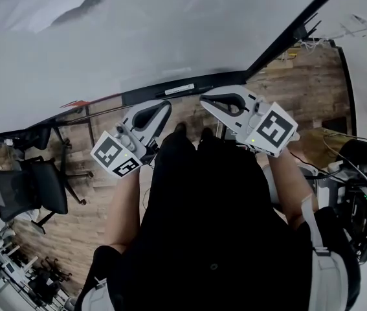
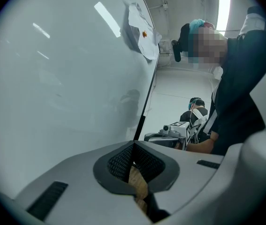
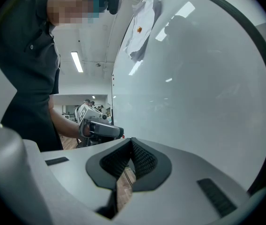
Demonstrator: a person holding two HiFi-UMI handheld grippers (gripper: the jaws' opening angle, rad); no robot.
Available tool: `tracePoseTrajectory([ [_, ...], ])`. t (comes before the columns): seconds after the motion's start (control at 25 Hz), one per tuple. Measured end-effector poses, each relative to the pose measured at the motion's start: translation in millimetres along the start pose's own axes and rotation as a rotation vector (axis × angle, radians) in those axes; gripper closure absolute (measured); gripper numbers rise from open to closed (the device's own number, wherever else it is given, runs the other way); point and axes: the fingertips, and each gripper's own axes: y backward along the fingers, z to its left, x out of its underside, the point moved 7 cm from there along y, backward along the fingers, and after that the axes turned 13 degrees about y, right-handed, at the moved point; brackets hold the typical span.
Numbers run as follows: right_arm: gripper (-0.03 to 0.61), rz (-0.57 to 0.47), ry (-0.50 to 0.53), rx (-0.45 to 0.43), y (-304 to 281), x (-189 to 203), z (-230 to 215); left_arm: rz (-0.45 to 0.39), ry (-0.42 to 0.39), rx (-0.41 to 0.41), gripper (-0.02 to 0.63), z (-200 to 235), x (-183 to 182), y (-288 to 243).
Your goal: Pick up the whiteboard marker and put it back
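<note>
I stand close to a large whiteboard (image 1: 138,37) with both grippers held level in front of my body. My left gripper (image 1: 165,106) is shut, its pads meeting with nothing between them, as the left gripper view (image 2: 133,144) confirms. My right gripper (image 1: 204,99) is also shut and empty (image 3: 132,139). Their tips lie just below the board's dark bottom rail (image 1: 177,88). No marker shows clearly; a small red thing (image 1: 73,103) lies at the rail's left end, too small to identify. Each gripper view shows the other gripper: the right one (image 2: 170,130) and the left one (image 3: 100,129).
A sheet of paper (image 2: 140,32) hangs on the board under a small magnet. A black office chair (image 1: 34,186) stands on the wooden floor (image 1: 79,232) at the left. Cables and equipment (image 1: 358,173) crowd the right. Another person (image 2: 196,108) is farther off.
</note>
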Motion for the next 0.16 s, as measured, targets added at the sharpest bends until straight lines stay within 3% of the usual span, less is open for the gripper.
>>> tracePoseTrajectory([
  [0.16, 0.559, 0.005, -0.016, 0.017, 3.8, 12.3, -10.1, 0.008, -0.002, -0.007, 0.603, 8.1, 6.2, -9.5],
])
